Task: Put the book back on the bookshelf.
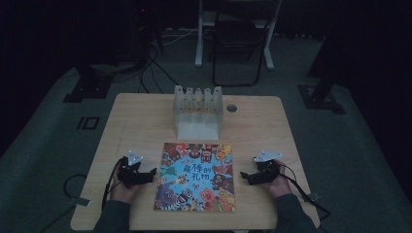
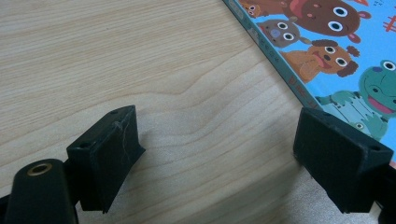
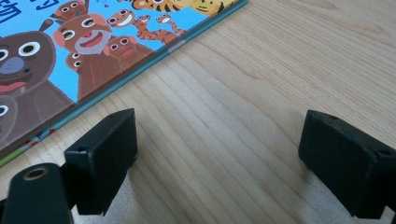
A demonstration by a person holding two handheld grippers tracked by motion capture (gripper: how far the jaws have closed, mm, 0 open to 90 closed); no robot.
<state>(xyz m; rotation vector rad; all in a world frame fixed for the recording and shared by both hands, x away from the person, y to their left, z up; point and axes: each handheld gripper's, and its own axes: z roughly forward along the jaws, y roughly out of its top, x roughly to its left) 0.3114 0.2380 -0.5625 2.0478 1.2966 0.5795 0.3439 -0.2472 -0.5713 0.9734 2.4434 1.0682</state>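
Flanking the book, both grippers gape empty.

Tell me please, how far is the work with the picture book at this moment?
Nothing looks done yet: the picture book lies closed and flat on the table, in front of the white rack. In hand: the left gripper and right gripper rest at its two sides, jaws open, empty. Left to do: gripping and moving the book, probably toward the rack.
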